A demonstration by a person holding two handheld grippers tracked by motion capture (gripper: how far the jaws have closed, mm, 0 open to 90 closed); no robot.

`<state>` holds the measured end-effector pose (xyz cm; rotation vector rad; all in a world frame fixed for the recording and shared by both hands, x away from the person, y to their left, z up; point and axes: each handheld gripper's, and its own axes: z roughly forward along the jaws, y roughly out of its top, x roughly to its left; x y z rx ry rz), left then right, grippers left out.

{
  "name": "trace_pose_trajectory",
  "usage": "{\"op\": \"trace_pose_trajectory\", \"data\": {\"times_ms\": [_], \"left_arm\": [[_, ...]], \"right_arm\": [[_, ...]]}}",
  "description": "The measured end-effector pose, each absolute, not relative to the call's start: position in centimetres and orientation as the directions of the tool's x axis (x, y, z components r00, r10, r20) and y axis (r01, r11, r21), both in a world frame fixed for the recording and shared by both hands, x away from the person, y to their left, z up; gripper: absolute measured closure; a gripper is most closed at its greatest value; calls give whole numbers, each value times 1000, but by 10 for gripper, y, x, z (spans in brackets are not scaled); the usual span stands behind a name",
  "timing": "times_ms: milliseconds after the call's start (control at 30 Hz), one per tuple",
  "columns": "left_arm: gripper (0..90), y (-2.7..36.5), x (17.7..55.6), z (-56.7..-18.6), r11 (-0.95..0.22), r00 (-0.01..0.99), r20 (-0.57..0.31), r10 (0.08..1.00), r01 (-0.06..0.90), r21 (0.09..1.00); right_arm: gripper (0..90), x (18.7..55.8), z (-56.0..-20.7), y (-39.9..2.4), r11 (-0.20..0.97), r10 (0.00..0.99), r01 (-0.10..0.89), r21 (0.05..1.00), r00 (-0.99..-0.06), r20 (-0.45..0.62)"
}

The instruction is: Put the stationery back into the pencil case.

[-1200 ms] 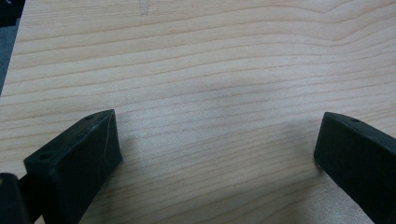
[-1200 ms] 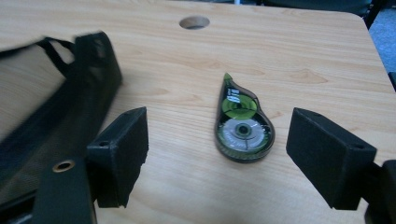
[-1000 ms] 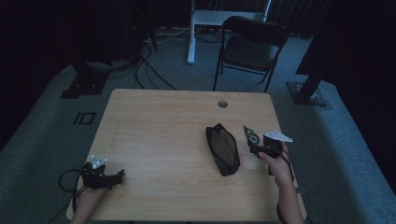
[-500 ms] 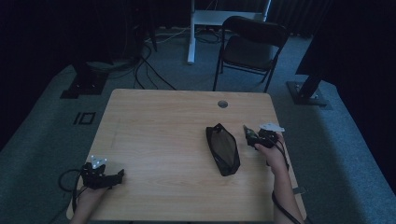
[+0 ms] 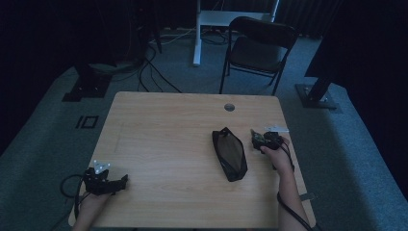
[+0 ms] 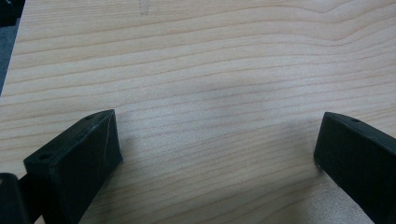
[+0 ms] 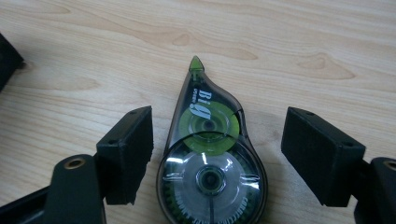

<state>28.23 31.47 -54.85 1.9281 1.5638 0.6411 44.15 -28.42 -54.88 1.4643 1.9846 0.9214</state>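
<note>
A teardrop-shaped correction tape dispenser [image 7: 210,158], smoky clear with green reels, lies flat on the wooden table [image 5: 168,125], its green tip pointing away from me. My right gripper [image 7: 217,126] straddles it, one jaw on each side. Those jaws have just been closing, but a gap shows on both sides and neither pad touches the dispenser. In the high view the right gripper [image 5: 257,138] sits just right of a black zipped pouch [image 5: 230,153]. My left gripper [image 5: 122,180] rests at the table's front left, and its jaws [image 6: 217,140] stand wide open over bare wood.
A round cable hole [image 5: 229,107] sits near the table's far edge. Behind the table stand a black folding chair [image 5: 260,45] and a white desk leg [image 5: 197,29]. Cables run over the dark floor at the back left.
My right hand has moved a little away from me and down, bringing its jaws around the correction tape. The left hand has stayed put.
</note>
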Motion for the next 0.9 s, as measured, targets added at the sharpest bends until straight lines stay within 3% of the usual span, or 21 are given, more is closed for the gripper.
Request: {"op": "trace_pose_trajectory", "data": {"times_ms": [267, 333, 400, 900], "left_arm": [[6, 315, 282, -549, -154, 201, 12, 979, 706, 691], [6, 315, 282, -548, -154, 202, 13, 979, 706, 691], [6, 315, 282, -548, -154, 202, 13, 979, 706, 691], [6, 315, 282, -549, -153, 201, 12, 979, 706, 691]], "right_arm": [[353, 447, -550, -283, 190, 958, 630, 753, -286, -3], [443, 447, -549, -282, 187, 958, 626, 757, -286, -1], [475, 447, -549, -281, 173, 962, 628, 759, -274, 7], [501, 433, -537, -280, 157, 973, 643, 750, -230, -7]]}}
